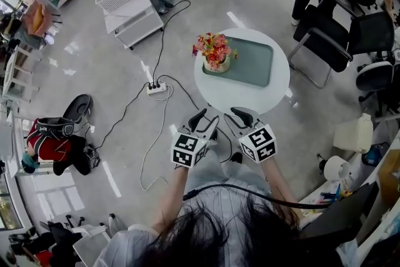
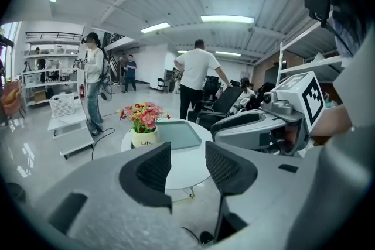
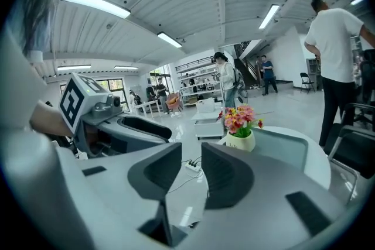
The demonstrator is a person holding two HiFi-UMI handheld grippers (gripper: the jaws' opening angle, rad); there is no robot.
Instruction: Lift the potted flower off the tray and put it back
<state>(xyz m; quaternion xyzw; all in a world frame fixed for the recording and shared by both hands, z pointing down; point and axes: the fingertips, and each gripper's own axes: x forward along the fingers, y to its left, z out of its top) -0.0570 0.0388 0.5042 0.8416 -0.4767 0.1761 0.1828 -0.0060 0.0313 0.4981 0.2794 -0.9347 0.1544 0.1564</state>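
**A:** Where is the potted flower (image 1: 215,53) to be found?

**B:** It is seen upright at the left end of the green tray (image 1: 257,67), which lies on the round white table (image 1: 247,95). Nothing is touched by either gripper. Both are held short of the table's near edge, well apart from the pot.

**A:** What could be spoiled from here?

**B:** The pot could be tipped if it is approached with the jaws as they stand now. The gaps are judged too small for its body, so its wall would be struck rather than straddled. The blossoms could be crushed if the grip is taken high, among the stems. Since the pot stands close to the tray's rim, it could be set back half on that rim and left tilted. The tray might also be dragged across the table if the pot is pushed sideways instead of being lifted.

**A:** And the fingers?

**B:** On the left gripper (image 2: 187,156) they are held moderately apart, and only the table beyond is seen through the gap. On the right gripper (image 3: 191,162) just a narrow gap is left, and nothing is held there either.
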